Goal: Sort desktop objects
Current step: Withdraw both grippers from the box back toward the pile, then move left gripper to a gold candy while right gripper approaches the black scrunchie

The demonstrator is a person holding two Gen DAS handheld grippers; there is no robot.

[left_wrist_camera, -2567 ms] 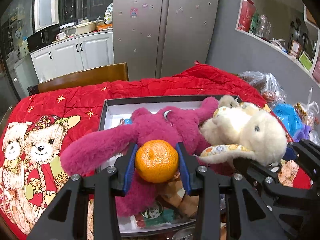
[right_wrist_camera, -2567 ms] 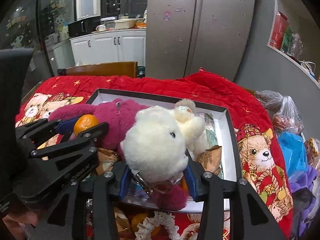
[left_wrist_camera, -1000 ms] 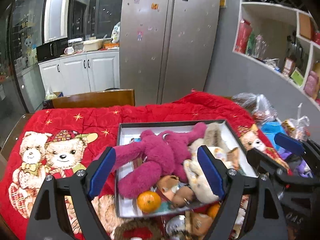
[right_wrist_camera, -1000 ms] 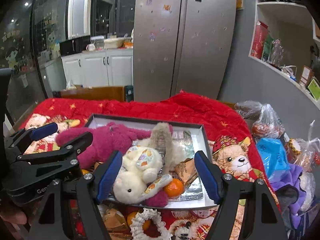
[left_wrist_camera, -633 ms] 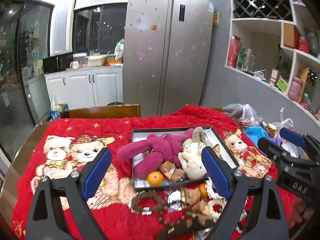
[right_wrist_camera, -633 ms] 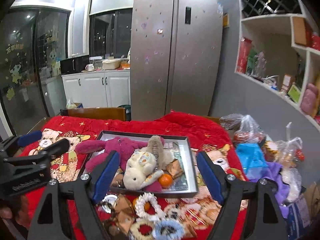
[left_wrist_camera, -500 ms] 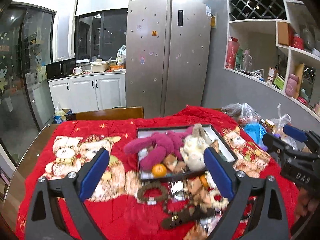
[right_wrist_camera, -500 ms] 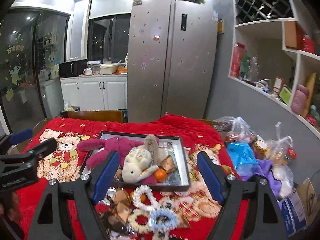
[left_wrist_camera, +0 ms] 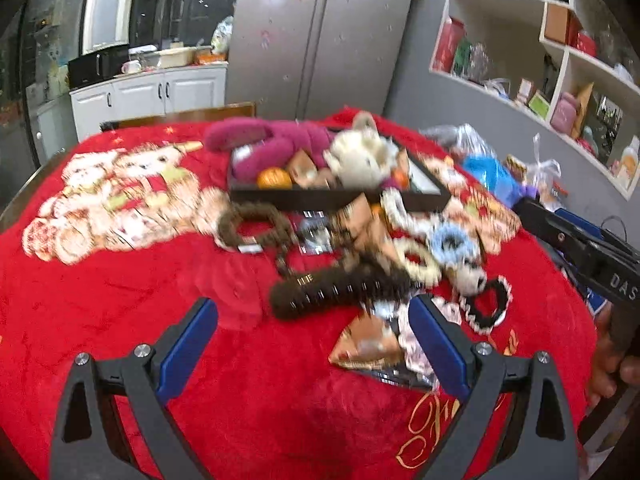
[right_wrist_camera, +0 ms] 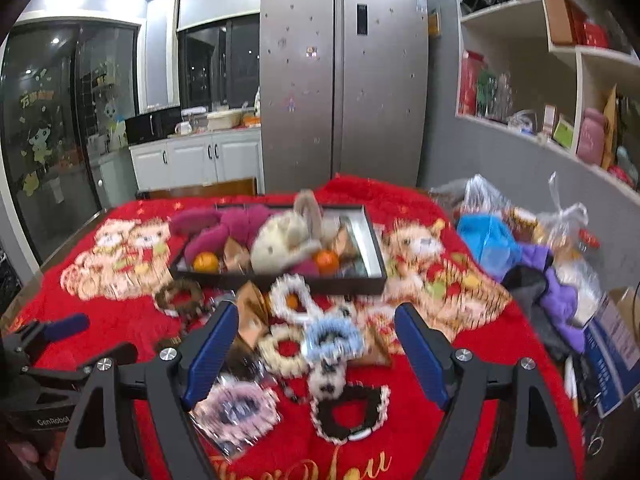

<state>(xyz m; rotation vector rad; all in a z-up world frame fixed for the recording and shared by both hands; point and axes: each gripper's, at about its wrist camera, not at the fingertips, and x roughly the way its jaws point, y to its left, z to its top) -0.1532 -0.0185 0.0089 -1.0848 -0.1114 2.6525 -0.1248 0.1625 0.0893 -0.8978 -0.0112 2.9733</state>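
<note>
Both of our hand-held grippers are empty right now: the left hand-held gripper (left_wrist_camera: 312, 344) has its jaws spread wide over bare red blanket (left_wrist_camera: 120, 304), and the right hand-held gripper (right_wrist_camera: 316, 354) hangs just as wide above the scatter of hair things. The right one's jaws have just been opening, with nothing pinched between them.

The black tray (right_wrist_camera: 280, 280) sits further back on the worktop, carrying the magenta plush (right_wrist_camera: 224, 226), the cream plush bunny (right_wrist_camera: 284, 242) and two oranges (right_wrist_camera: 206, 262).

Nearer to us lie the leftovers. The dark claw clip (left_wrist_camera: 340, 286) looks stiff and toothy, so we would pinch it across its long body. The fluffy scrunchies, blue (right_wrist_camera: 332, 338) and cream (right_wrist_camera: 282, 350) among them, should be light and squashy; any bite on the ring ought to do. The foil snack packet (left_wrist_camera: 370, 346) may be slippery and crinkly, so we would take it by an edge.

Writing: "GenRobot" on the left tool in the right view, "DAS" on the right tool in the left view, and gold script on the blanket that we cannot read fully.
</note>
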